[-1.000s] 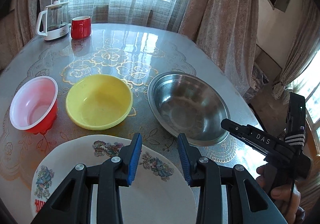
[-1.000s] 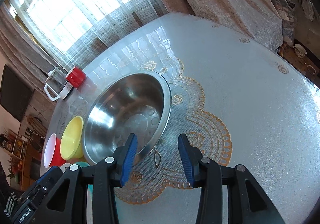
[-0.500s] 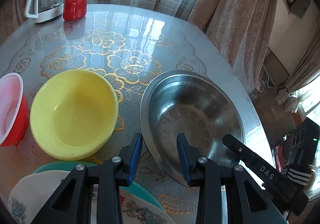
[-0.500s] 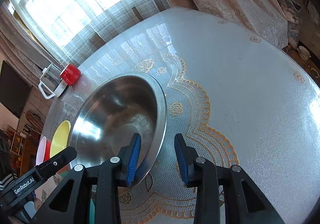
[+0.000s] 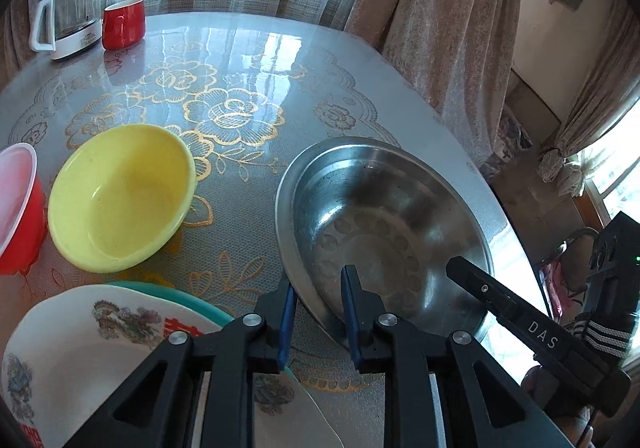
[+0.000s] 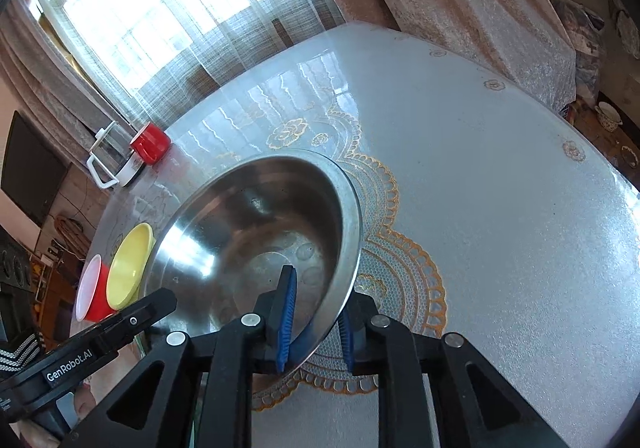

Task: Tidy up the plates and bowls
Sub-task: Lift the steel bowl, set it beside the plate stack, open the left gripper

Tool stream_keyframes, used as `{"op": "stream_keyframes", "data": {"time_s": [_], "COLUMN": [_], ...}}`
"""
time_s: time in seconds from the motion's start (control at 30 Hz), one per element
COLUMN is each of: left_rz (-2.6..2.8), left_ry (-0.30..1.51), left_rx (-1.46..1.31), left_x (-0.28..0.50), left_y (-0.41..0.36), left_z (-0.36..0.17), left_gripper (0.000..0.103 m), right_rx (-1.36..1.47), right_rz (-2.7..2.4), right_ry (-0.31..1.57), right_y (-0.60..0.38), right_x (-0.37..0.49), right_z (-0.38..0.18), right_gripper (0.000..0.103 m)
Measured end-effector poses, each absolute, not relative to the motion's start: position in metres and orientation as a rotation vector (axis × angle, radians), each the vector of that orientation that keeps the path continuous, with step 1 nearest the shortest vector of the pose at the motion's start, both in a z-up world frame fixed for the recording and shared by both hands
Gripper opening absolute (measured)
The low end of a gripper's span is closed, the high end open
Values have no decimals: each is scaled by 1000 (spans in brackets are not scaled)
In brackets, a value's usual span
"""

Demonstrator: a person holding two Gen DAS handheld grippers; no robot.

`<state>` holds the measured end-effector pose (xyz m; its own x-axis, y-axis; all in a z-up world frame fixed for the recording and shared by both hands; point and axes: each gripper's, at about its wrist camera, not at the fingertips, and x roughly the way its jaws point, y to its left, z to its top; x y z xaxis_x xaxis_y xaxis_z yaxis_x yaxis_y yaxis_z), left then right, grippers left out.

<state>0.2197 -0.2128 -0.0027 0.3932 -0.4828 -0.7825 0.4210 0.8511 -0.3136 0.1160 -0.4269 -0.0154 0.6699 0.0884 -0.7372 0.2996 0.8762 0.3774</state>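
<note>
Table [image 5: 248, 60]: steel basin [image 5: 384, 216] near its edge. Yellow bowl [image 5: 120, 196] left of basin, red bowl [image 5: 16, 208] beyond. Both grippers, jaws just closing, pinch basin rim: left gripper [image 5: 318, 312], right gripper [image 6: 316, 324].

Bright daylight, backlit through sheer curtains.
Window [image 6: 168, 8] blown out to white; streaked glare across glossy table [image 5: 256, 48] and inside steel bowl [image 6: 200, 260]. Soft, faint shadows only. Strong fisheye bending with black vignette at corners. Sharp at centre, slightly soft toward edges; near gripper bodies dark, almost silhouetted.
</note>
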Motion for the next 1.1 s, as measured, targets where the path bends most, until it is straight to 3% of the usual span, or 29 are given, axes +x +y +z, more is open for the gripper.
{"op": "stream_keyframes", "data": {"time_s": [0.53,1.1], "left_rz": [-614,-234], "left_ry": [880,729], "left_rx": [-70,-257], "left_x": [125,78], "left_y": [-174,51], "left_z": [30,53], "left_gripper": [26,28], "right_rx": [478,251], "right_rz": [-81,380], "right_ry": [763,800], "right_y": [-409,-206], "right_x": [33,92], "right_z": [15,48], "right_gripper": [20,20]}}
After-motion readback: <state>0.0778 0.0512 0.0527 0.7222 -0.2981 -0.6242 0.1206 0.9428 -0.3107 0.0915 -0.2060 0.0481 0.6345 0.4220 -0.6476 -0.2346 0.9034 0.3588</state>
